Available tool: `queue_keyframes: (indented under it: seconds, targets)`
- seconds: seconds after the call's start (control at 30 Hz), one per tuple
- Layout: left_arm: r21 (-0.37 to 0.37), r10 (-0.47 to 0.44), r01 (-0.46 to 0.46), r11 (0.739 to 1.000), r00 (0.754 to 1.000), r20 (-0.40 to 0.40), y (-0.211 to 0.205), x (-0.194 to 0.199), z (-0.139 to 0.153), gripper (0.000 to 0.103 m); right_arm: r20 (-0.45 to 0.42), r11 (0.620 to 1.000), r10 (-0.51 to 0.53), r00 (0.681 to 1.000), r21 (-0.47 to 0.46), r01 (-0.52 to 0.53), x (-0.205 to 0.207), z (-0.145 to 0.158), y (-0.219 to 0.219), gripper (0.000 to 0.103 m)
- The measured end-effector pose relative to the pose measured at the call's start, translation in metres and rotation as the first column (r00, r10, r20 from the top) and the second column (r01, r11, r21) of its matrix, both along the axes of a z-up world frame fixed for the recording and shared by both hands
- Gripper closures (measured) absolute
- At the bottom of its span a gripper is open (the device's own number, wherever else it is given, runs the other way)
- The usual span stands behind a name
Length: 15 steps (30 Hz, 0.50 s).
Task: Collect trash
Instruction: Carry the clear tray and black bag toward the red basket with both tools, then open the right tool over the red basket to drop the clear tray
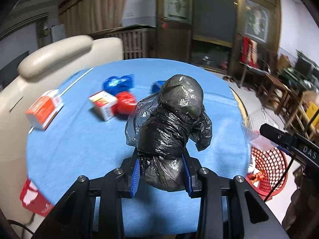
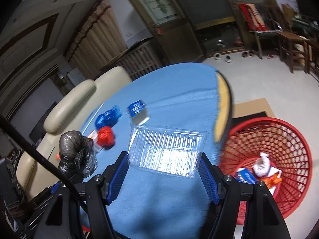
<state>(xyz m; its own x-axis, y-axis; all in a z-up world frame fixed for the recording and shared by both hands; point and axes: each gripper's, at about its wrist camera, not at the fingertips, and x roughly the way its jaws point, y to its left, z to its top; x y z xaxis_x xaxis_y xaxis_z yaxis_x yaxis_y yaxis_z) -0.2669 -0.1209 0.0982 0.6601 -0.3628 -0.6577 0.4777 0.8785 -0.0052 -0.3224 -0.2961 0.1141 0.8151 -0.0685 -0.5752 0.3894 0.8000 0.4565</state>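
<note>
Because both hands carry trash at once, each load sits pinched low and stands clear of the blue-covered counter (image 2: 169,91). The left gripper (image 1: 161,171) has its jaws narrow, clamped on a crumpled black plastic bag (image 1: 171,123) that bulges above them. The right gripper (image 2: 163,171) holds a clear ribbed plastic tray (image 2: 165,151) by its short ends, jaws at middling width. Beside the counter's edge the red mesh basket (image 2: 279,137) stands on the floor, already holding wrappers. Cartons and blue and red wads remain on the cloth, likely next.
</note>
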Motion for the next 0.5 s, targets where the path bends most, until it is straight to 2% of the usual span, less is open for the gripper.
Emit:
queue_keyframes:
  seconds: [0.2, 0.33, 0.5]
  targets:
    - [0.024, -0.123, 0.123, 0.992, 0.992, 0.001, -0.047, -0.007, 0.001, 0.065, -0.02, 0.987, -0.159, 0.987, 0.016, 0.16, -0.042, -0.013, -0.051, 0.031]
    - [0.035, -0.221, 0.221, 0.975, 0.975, -0.013, -0.087, -0.018, -0.002, 0.065, -0.063, 0.967, -0.253, 0.965, 0.023, 0.255, -0.067, -0.026, -0.087, 0.031]
    - [0.044, -0.312, 0.313, 0.949, 0.95, -0.029, -0.129, -0.029, -0.003, 0.065, -0.122, 0.953, -0.293, 0.948, 0.04, 0.3, -0.083, -0.044, -0.116, 0.03]
